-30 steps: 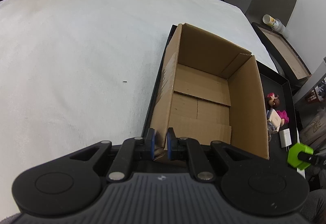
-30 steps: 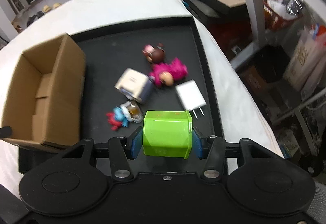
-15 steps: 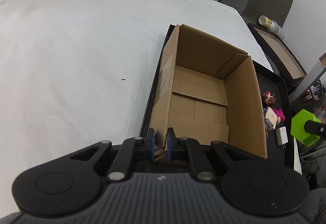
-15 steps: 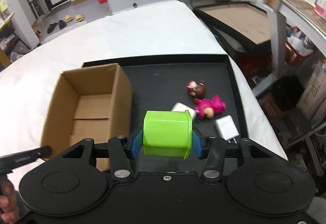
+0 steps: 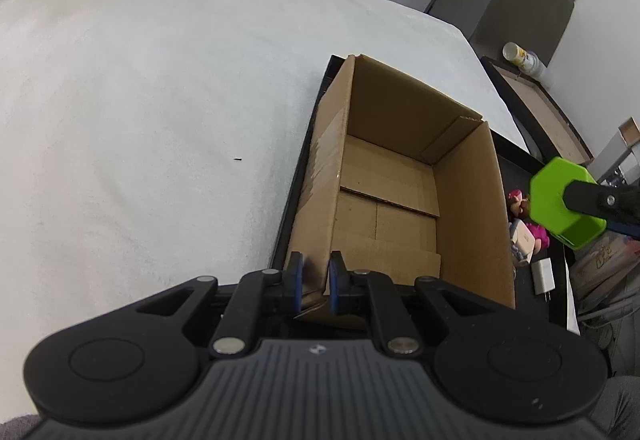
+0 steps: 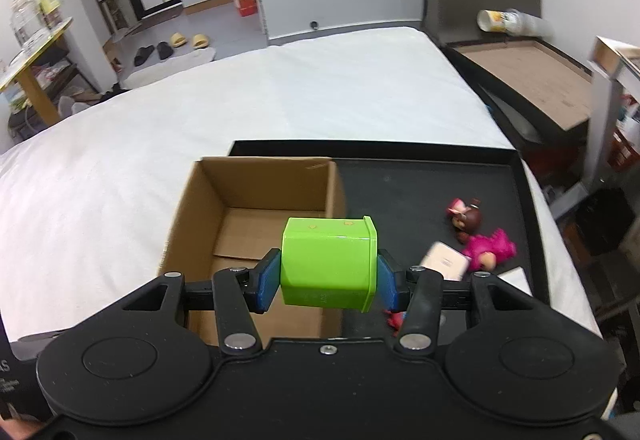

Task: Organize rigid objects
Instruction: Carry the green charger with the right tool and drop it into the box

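An open empty cardboard box (image 5: 400, 199) (image 6: 240, 207) stands at the left end of a black tray (image 6: 420, 191). My left gripper (image 5: 314, 282) is shut on the box's near left corner. My right gripper (image 6: 328, 276) is shut on a green plastic container (image 6: 328, 264) and holds it in the air above the box's right wall; it also shows at the right of the left wrist view (image 5: 560, 203). On the tray right of the box lie a brown-haired figurine (image 6: 466, 217), a pink doll (image 6: 490, 252), a beige block (image 6: 444, 262) and a white charger (image 5: 543, 274).
The tray sits on a white cloth-covered surface (image 5: 140, 119) near its right edge. A second, brown-bottomed tray (image 6: 532, 79) with a fallen cup (image 6: 504, 21) lies beyond. Furniture and clutter stand to the right, off the surface.
My right gripper has lifted the green container up from the tray and carried it left toward the box. My left gripper has kept its hold on the box corner.
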Demonstrator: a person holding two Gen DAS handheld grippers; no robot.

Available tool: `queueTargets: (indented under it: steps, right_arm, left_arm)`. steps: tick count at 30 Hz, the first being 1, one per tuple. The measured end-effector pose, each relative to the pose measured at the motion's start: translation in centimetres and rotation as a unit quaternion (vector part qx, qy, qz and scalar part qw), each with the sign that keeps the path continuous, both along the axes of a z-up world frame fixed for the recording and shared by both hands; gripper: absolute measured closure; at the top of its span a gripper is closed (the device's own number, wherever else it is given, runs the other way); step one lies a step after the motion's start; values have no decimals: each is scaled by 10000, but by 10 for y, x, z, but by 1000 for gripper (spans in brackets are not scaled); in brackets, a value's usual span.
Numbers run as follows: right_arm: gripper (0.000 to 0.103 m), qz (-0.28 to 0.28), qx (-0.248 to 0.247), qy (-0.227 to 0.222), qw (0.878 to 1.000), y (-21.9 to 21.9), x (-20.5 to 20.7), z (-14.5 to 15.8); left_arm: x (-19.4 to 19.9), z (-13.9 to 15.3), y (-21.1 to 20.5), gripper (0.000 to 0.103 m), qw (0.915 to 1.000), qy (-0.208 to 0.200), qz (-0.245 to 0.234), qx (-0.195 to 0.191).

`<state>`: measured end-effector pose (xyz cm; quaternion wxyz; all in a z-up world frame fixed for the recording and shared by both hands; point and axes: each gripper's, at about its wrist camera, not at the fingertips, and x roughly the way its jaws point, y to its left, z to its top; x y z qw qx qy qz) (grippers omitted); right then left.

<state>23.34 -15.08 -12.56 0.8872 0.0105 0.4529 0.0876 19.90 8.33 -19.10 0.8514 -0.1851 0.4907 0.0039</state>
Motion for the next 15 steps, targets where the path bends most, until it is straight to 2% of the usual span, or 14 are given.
queueTargets:
  steps: [4,15]
  right_arm:
    - [54,173,40,-28,9998,16,5,-2]
    - [54,629,203,83,9978,58,23,-14]
  left_arm:
    - [0,-3,5,91,9998,16,124,-176]
    - [0,-4,5,91,9997,0,114,-201]
